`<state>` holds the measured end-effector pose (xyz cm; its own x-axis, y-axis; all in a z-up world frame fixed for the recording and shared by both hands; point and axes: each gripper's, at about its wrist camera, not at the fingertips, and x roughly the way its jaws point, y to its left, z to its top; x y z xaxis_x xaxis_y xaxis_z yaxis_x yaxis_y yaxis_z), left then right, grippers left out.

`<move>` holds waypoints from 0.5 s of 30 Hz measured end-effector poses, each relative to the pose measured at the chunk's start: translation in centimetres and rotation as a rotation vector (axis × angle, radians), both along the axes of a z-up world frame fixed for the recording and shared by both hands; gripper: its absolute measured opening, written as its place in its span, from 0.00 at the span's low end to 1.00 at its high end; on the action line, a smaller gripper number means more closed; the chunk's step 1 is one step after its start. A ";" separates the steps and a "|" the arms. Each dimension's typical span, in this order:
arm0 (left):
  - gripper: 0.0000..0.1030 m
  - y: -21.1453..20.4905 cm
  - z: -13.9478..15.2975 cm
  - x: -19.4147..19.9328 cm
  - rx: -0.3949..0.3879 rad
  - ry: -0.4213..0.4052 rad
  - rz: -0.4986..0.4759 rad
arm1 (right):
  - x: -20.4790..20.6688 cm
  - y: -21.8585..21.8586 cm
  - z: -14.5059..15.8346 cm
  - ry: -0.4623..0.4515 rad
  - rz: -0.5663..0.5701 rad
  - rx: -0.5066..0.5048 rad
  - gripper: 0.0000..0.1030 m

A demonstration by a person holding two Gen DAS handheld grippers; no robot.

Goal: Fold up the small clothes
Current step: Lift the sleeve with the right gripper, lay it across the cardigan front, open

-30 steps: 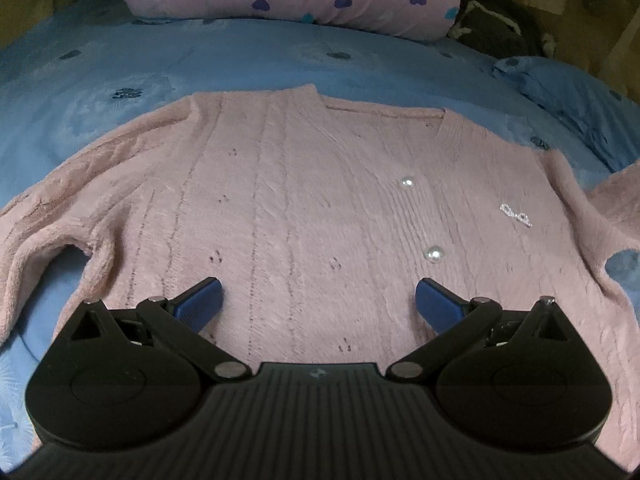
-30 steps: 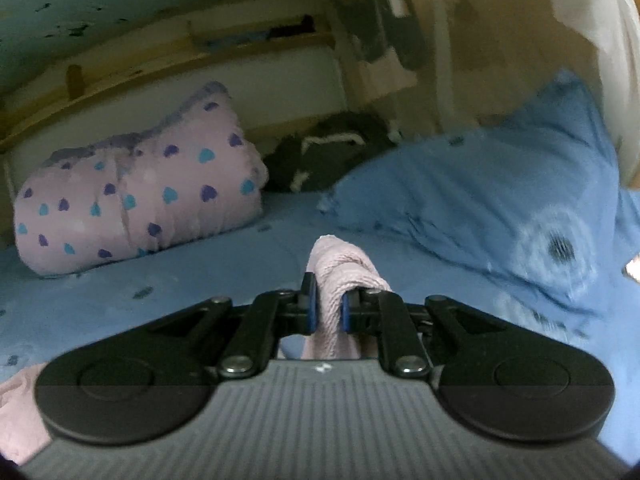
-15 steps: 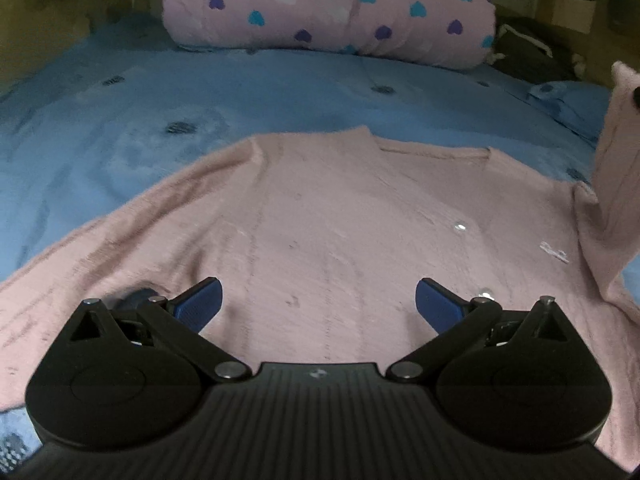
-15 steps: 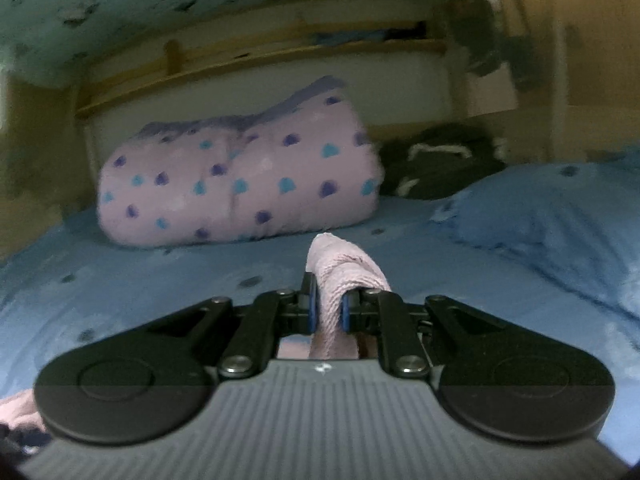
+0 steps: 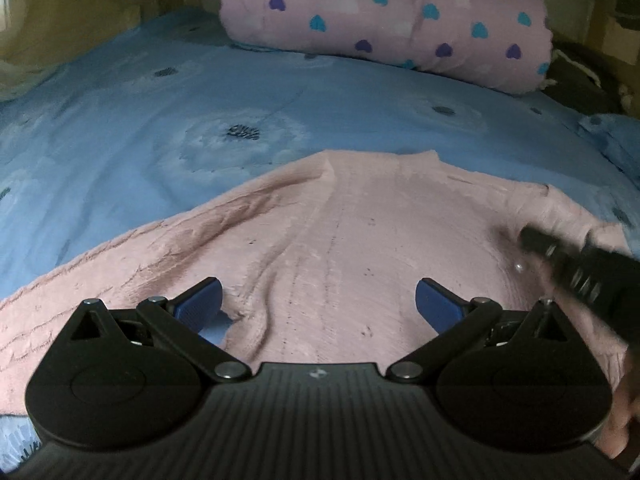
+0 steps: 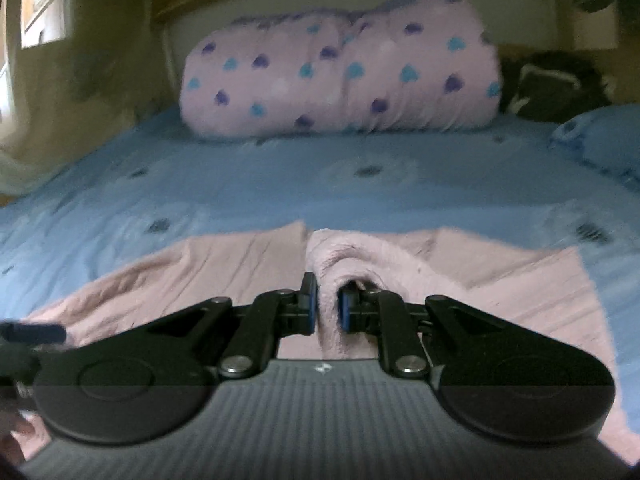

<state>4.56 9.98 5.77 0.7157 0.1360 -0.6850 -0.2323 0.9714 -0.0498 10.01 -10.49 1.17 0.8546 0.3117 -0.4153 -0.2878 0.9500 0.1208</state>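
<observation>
Blue flower-printed bedsheet point(image 5: 168, 128) carries our pink knitted sweater point(image 5: 340, 248) laid flat, near a pink heart-dotted rolled quilt point(image 5: 392, 16). Our left tongs point(image 5: 318, 304) gape empty above it; our right tongs point(image 6: 327, 312) pinch its pink sleeve point(image 6: 340, 264).

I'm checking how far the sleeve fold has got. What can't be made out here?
- Left wrist view: the right gripper is a blur, so the sleeve end is unreadable.
- Right wrist view: the sweater under the gripper body is hidden.
- Both views: the sweater's hem is cut off by the bottom edge.
</observation>
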 end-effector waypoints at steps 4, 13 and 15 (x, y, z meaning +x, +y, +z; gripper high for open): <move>1.00 0.3 0.0 0.1 -0.009 0.007 0.010 | 0.4 1.4 -1.3 0.062 0.034 0.016 0.24; 1.00 0.1 0.1 0.0 -0.013 0.000 0.013 | -0.7 0.2 -0.5 0.163 0.112 0.074 0.53; 1.00 -0.1 0.2 -0.2 -0.018 -0.010 0.002 | -1.8 -0.8 0.4 0.170 0.144 0.059 0.53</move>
